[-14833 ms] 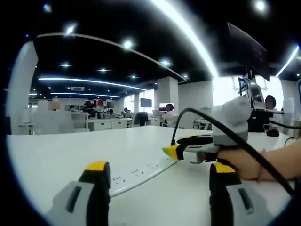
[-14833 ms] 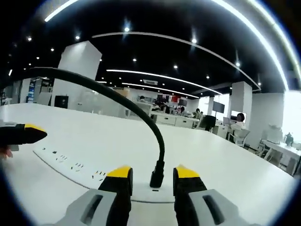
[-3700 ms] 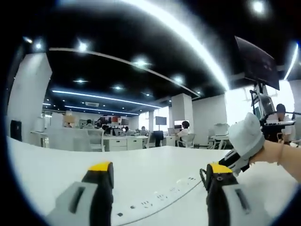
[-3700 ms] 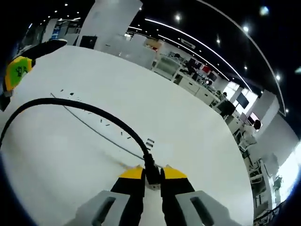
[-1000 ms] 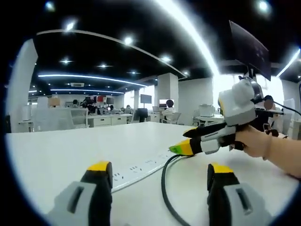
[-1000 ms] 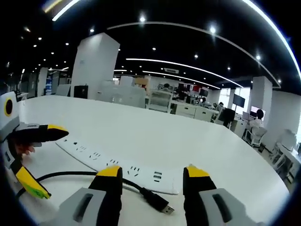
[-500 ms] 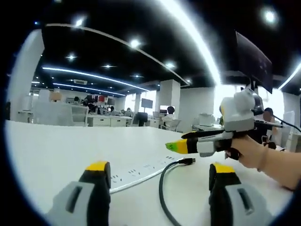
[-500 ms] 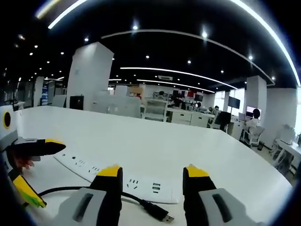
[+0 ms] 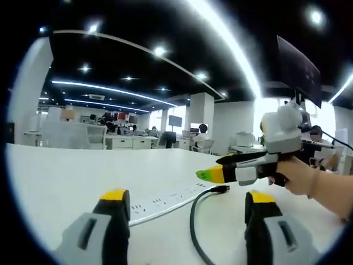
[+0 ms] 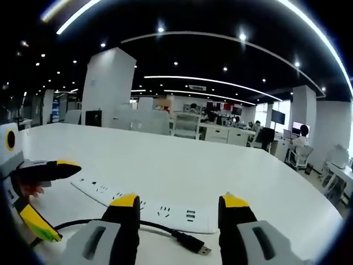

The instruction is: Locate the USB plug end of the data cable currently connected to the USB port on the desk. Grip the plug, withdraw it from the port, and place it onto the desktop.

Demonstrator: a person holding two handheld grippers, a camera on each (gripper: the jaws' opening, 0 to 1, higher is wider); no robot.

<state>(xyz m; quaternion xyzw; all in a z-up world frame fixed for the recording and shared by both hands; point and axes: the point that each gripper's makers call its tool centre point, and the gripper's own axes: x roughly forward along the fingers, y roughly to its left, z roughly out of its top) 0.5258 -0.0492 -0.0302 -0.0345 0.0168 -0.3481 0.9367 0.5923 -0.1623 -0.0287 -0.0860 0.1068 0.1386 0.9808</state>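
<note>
Open-plan office: rows of desks [image 10: 220, 134] with seated workers and monitors [image 9: 174, 120] at mid-frame, ceiling light strips [image 10: 204, 82] above, white columns [image 9: 201, 117].

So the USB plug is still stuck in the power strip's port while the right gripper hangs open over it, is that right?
Not quite. The USB plug is out of the port and lies on the white desk, just in front of the power strip. The right gripper view shows it, between the jaws of the right gripper, which is indeed open above it.
</note>
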